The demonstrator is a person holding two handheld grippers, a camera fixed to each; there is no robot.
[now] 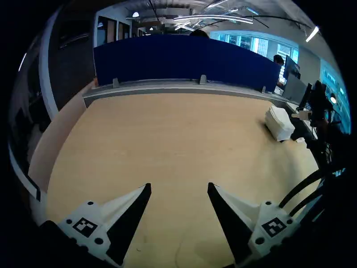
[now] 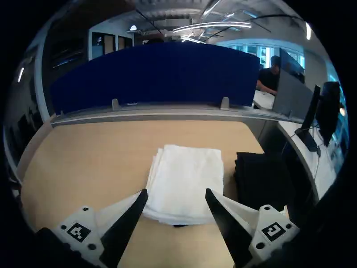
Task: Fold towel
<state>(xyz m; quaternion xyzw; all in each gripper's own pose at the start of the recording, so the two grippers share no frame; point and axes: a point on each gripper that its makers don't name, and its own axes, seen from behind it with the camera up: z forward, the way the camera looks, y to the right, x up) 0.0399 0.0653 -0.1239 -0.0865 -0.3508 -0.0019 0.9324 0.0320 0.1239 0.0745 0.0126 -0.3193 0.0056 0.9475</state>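
Left gripper point(image 1: 178, 184): fingers spread wide, nothing between them, hanging over bare wood of the table point(image 1: 156, 134). Right gripper point(image 2: 176, 190): fingers also spread wide, not clamped on anything, tips over the near edge of the white towel stack point(image 2: 187, 174); can't tell if they touch the cloth. The stack is folded flat, several layers, lying on the table point(image 2: 89, 152) straight ahead of the right gripper and roughly centred between its fingers. Just beside it on the right is a black cloth pile point(image 2: 263, 178), edges close but apart. In the left gripper view the same white towel stack point(image 1: 280, 123) sits well off, toward the table's far right corner. Behind the table runs a grey rail, then the blue partition point(image 1: 178, 62) point(image 2: 156, 76). Past that, a person point(image 2: 270, 78) is seated at another desk, with a dark monitor point(image 2: 328, 109) on the right.
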